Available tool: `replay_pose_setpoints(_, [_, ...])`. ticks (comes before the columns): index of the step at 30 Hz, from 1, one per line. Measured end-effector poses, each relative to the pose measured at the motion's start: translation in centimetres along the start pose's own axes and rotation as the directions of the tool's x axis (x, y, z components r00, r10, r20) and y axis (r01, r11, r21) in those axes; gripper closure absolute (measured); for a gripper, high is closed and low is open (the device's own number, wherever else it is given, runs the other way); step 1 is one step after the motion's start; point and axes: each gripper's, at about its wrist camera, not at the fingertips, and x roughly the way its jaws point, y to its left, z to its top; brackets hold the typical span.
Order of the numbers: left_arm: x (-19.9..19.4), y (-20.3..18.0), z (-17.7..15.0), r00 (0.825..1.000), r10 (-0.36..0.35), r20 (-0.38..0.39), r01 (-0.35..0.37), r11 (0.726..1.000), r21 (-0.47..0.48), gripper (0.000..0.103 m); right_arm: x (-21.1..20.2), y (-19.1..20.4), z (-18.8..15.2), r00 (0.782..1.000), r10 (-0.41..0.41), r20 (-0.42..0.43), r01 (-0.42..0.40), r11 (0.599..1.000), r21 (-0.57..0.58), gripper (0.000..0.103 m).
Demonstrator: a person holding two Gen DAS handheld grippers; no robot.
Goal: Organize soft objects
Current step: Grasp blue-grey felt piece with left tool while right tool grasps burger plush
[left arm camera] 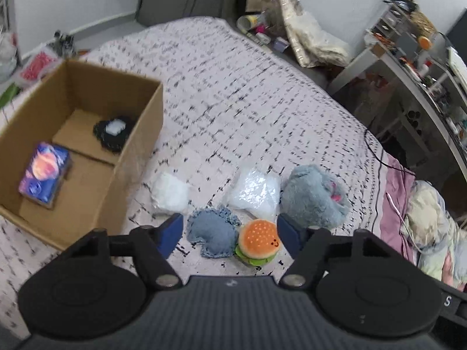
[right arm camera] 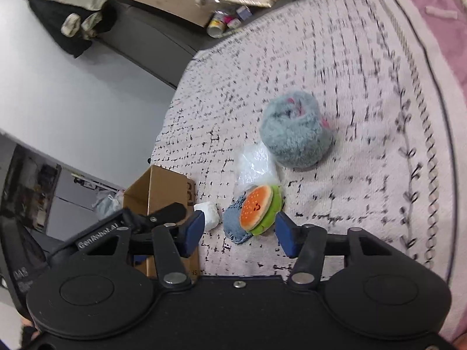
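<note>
On the patterned bedspread lie a plush burger, a blue denim pad, a fluffy grey plush, a clear plastic packet and a white soft lump. A cardboard box on the left holds a colourful planet-print pack and a black-and-white item. My left gripper is open above the denim pad and burger. My right gripper is open, hovering over the same two.
The bed has bare cover behind the toys. A cluttered shelf unit stands to the right, with a pink blanket at the bed's edge. Bags and jars sit past the far end. A black cable crosses the right edge.
</note>
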Motion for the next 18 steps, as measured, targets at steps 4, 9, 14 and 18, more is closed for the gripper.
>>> replay_pose_setpoints(4, [2.2, 0.6, -0.1, 0.999, 0.007, -0.044, -0.009, 0.999, -0.045, 0.040, 2.3, -0.7, 0.4, 0.999, 0.007, -0.038, -0.006, 0.999, 0.050, 0.055])
replay_pose_setpoints(9, [4.5, 1.1, -0.1, 0.997, 0.027, -0.069, -0.032, 0.996, -0.079, 0.040, 4.4, -1.4, 0.8, 0.998, -0.010, -0.066, 0.016, 0.996, 0.091, 0.055])
replay_pose_setpoints(14, [6.8, 1.5, -0.2, 0.994, 0.043, -0.103, -0.054, 0.993, -0.106, 0.040, 6.0, -2.3, 1.0, 0.994, -0.030, -0.101, 0.043, 0.991, 0.125, 0.055])
replay_pose_setpoints(18, [8.3, 1.7, -0.2, 0.991, 0.045, -0.123, -0.060, 0.991, -0.119, 0.040, 7.1, -2.3, 1.1, 0.993, -0.027, -0.116, 0.042, 0.991, 0.128, 0.055])
